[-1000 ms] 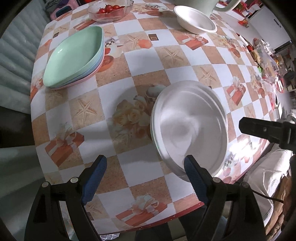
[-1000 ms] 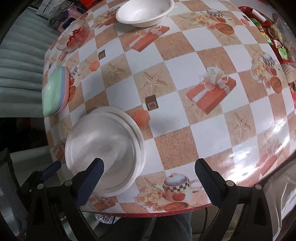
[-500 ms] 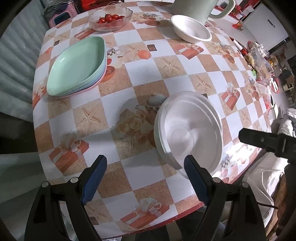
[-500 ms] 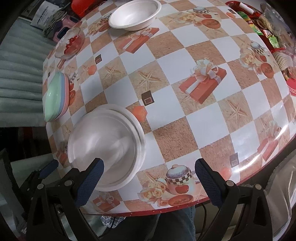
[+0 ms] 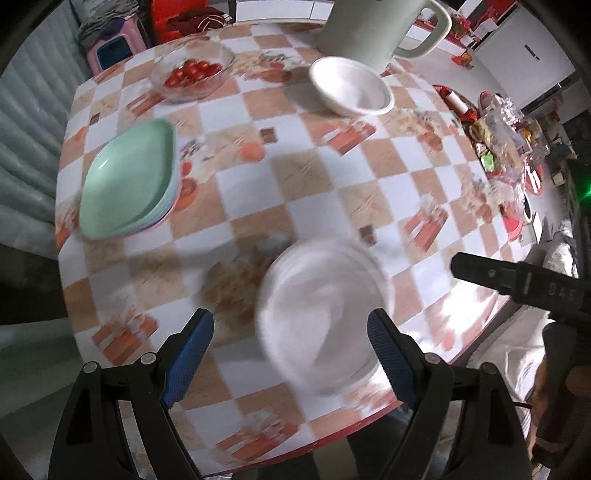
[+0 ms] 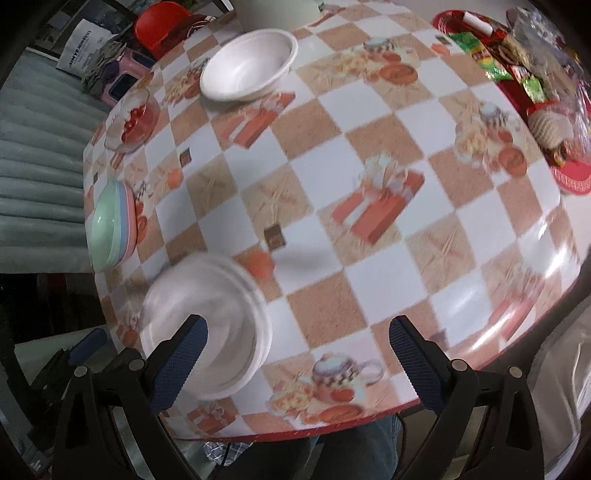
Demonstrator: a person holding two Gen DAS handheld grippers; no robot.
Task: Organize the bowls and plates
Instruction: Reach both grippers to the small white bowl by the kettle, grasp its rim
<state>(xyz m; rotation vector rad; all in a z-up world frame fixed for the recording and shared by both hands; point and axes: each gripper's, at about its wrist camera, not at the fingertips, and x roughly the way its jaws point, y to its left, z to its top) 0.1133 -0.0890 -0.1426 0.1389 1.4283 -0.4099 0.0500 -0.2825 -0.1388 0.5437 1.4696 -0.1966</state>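
Note:
A stack of white foam plates (image 5: 321,314) (image 6: 207,328) lies near the table's front edge. My left gripper (image 5: 291,354) hangs open above its left part, holding nothing. My right gripper (image 6: 299,362) is open too, above the table just right of the stack, its left finger over the plates' rim. A white foam bowl (image 5: 351,86) (image 6: 249,66) stands at the far side. A pile of shallow dishes, green on top of blue and pink (image 5: 129,184) (image 6: 109,225), sits at the left edge. The right gripper's finger (image 5: 517,284) shows at the right of the left wrist view.
A glass bowl of cherry tomatoes (image 5: 192,72) (image 6: 133,118) stands at the far left. A pale green kettle (image 5: 373,29) is behind the white bowl. A red tray of snacks (image 6: 524,85) fills the far right. The checked tablecloth (image 6: 369,277) covers a round table.
Both grippers have risen and drawn back from the table, so more of it shows. The plates and bowls have stayed in place. The current views are motion-blurred.

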